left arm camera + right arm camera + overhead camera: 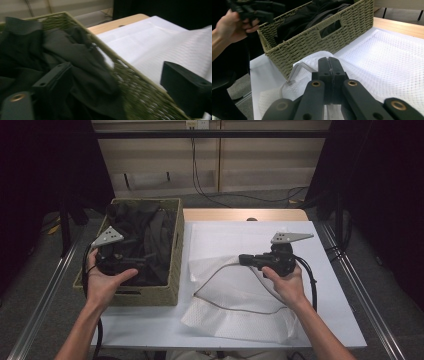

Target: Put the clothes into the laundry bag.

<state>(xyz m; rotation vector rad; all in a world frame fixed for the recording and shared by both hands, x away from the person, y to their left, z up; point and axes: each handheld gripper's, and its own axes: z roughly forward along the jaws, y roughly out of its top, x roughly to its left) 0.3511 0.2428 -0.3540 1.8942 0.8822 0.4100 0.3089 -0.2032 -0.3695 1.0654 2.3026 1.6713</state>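
I see the basket [172, 270] on the tabletop [345, 320] left of my right fingers [329, 65], clothes [150, 230] inside it beneath my left fingers [53, 80], mesh bag [235, 310] spread under the right fingers, beside the basket

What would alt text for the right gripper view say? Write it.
The right claw, jaws pressed together, is shut on a white mesh bag on the table. Behind stands a woven basket of dark clothes, with the left hand holding the other claw at its far corner.
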